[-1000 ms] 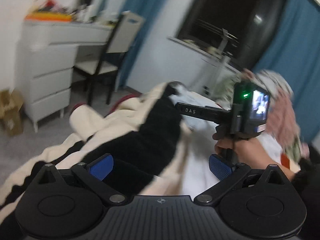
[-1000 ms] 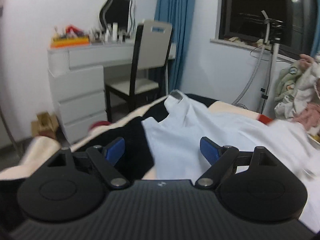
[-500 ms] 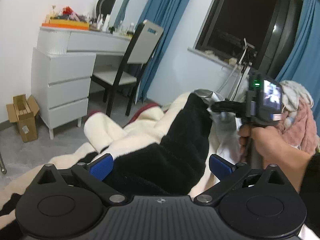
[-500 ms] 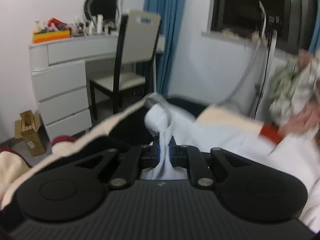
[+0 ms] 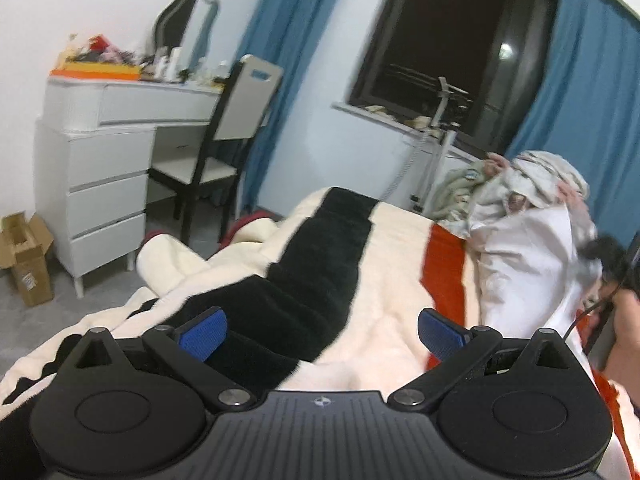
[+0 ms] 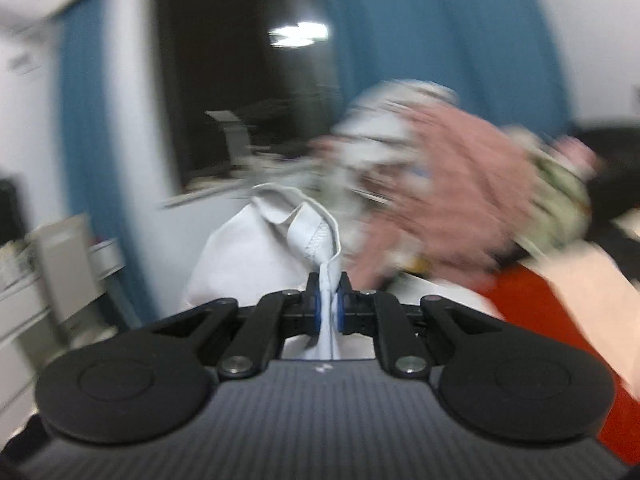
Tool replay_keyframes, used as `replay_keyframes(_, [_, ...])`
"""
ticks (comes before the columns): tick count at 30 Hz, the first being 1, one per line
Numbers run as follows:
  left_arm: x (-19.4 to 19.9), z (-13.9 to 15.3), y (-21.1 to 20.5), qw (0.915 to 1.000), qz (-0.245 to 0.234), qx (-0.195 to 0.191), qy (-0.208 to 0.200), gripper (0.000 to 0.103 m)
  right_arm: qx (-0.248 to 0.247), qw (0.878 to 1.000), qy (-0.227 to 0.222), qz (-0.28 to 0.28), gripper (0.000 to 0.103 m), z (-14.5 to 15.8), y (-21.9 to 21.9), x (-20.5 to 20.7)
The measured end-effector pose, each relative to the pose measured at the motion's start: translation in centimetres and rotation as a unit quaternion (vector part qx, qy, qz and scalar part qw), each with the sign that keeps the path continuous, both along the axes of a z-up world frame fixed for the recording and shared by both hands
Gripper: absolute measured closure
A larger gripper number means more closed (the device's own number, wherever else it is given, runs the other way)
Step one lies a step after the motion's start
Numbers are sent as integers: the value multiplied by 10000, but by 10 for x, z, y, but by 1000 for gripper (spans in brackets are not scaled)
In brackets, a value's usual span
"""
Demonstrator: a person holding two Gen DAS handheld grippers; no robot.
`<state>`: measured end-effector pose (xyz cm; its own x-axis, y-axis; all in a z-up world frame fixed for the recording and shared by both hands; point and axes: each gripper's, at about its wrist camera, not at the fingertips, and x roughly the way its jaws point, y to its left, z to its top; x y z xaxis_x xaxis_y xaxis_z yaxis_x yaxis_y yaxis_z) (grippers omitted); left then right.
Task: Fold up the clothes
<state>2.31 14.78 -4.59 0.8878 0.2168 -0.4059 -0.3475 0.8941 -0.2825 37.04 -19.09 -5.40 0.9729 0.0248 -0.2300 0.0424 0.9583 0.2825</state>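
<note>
Right wrist view: right gripper (image 6: 328, 306) is pinched tight on a white shirt (image 6: 256, 256), pads (image 6: 316, 308) clamping the stitched hem. Cloth rises from the pinch toward 12 o'clock, collar end up, long axis roughly vertical. Pic is blurred; pink laundry pile (image 6: 448, 184) at 2 o'clock, no legible labels.

Left wrist view: left gripper (image 5: 322, 332) is spread wide w/ nothing between its blue pads (image 5: 204, 330), over a cream-and-black blanket (image 5: 316, 264). Shirt (image 5: 528, 256) hangs bunched at 3 o'clock, beside the person's hand (image 5: 626, 328). Cardboard box (image 5: 24, 256) at 9 o'clock has a label, too small to read.
</note>
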Motion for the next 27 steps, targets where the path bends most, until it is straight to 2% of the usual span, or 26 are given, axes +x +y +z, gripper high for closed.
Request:
replay_keyframes(1, [1,-1,-3,10000,-83,-7,-9,0,83,9997,154,-161,93,-13,-17,0])
replay_keyframes(4, [5,-3,-14,9994,-355,49,16,0,306,9971,692,-121,90,-34,-29,9])
replay_keyframes(6, [8,-6,-22,9987,-487,149,34,0,454,9934,1052,-80,83,-48,-37,16])
replay_keyframes(7, [10,-7,-25,9982,-567,165,47,0,528,9910,1231,-60,72,-54,-40,19])
replay_keyframes(8, [11,-8,-28,9979,-620,174,54,0,488,9903,1303,28,48,-55,-37,19])
replay_keyframes(10, [12,-7,-32,9971,-742,180,38,0,378,9915,1224,240,17,-49,-31,15])
replay_keyframes(15, [17,-13,-41,9931,-1139,255,66,0,59,9932,1104,351,18,-24,-28,-9])
replay_keyframes(18, [23,-18,-50,9905,-1297,393,240,1,-35,9946,963,384,18,-3,-33,-43])
replay_keyframes(22, [20,-16,-54,9887,-1434,330,283,1,-11,9964,724,437,18,29,-38,-101])
replay_keyframes(27, [-2,0,-50,9885,-1494,113,226,1,-126,9973,510,513,18,56,-44,-199])
